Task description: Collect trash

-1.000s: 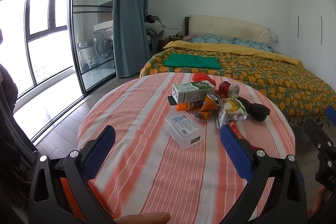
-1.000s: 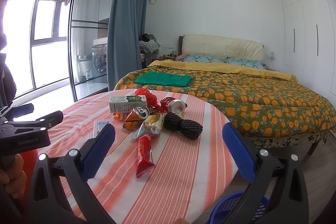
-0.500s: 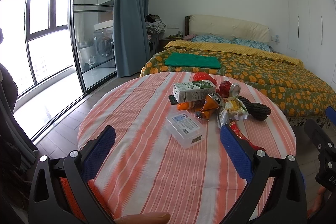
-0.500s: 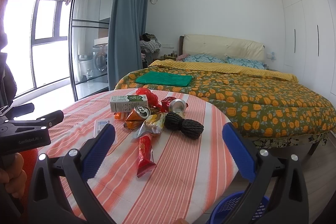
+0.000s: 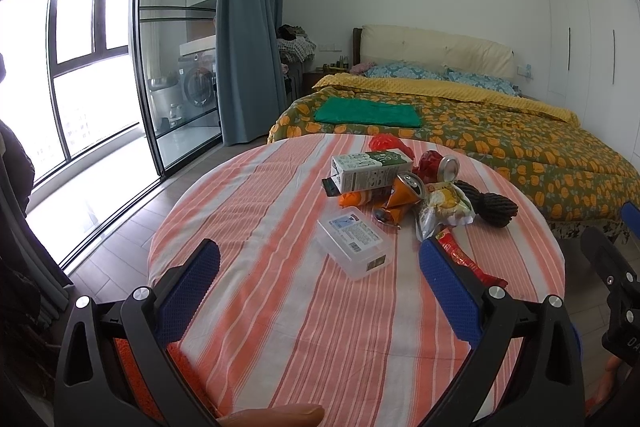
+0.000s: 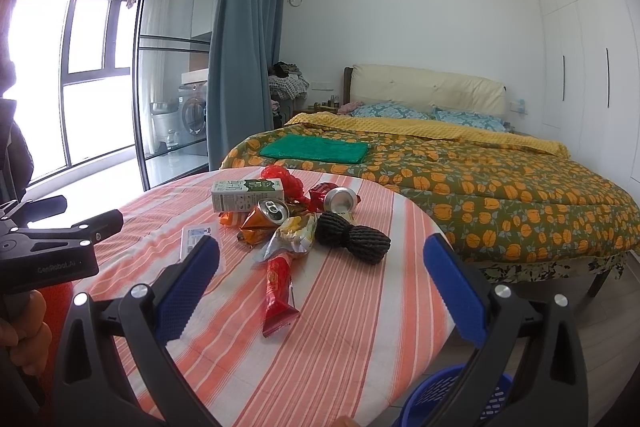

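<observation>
Both cameras sit low at the near edge of a round table, each looking forward between its own two blue pads toward the far bed. The left wrist view stands further left and a little higher, facing slightly right, with the trash pile right of centre. The right wrist view stands further right, with the pile left of centre and a blue basket at its lower edge. Both share the table, pile, bed, curtain and window. Each catches the other gripper at its edge.
</observation>
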The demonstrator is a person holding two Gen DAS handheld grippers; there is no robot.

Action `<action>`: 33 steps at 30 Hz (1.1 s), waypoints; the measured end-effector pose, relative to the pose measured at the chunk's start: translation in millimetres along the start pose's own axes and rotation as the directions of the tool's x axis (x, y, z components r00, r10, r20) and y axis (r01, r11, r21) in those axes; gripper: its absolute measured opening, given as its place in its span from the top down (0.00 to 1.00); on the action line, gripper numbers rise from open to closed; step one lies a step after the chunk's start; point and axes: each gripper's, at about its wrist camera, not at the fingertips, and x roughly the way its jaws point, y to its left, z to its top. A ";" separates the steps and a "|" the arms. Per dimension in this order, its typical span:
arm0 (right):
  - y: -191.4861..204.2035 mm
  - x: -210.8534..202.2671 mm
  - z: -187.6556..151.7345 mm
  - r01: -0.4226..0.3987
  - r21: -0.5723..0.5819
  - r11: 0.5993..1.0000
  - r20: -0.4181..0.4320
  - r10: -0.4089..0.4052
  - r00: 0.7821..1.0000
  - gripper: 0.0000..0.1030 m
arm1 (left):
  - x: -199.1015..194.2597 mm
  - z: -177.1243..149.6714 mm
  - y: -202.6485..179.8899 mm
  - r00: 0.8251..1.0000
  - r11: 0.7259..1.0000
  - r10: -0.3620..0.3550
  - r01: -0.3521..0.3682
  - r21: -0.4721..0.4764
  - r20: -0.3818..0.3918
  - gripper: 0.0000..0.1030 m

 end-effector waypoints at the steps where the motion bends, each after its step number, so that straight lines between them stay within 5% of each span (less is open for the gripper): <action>1: 0.6 -0.5 -0.4 -0.001 -0.001 1.000 -0.001 0.001 1.000 0.04 | 0.3 -1.1 0.8 1.000 1.000 -0.002 0.002 -0.001 -0.004 0.04; 15: 4.2 24.6 -7.2 -0.063 -0.026 0.998 -0.098 0.060 0.993 0.04 | 27.9 -13.8 10.6 0.992 0.999 0.047 -0.045 0.019 -0.119 0.04; 20: -4.5 52.1 -8.5 -0.109 -0.012 0.994 -0.189 0.105 0.976 0.04 | 48.0 -26.5 5.5 0.974 0.998 0.009 0.005 0.061 -0.225 0.04; 26: -8.9 83.8 -13.8 -0.184 0.014 0.983 -0.314 0.179 0.932 0.04 | 77.6 -41.6 3.4 0.929 0.999 -0.033 0.046 0.026 -0.370 0.04; 33: -8.0 119.9 -20.9 -0.277 0.119 0.953 -0.445 0.301 0.843 0.05 | 107.1 -57.1 3.2 0.889 0.999 -0.032 0.041 0.010 -0.456 0.04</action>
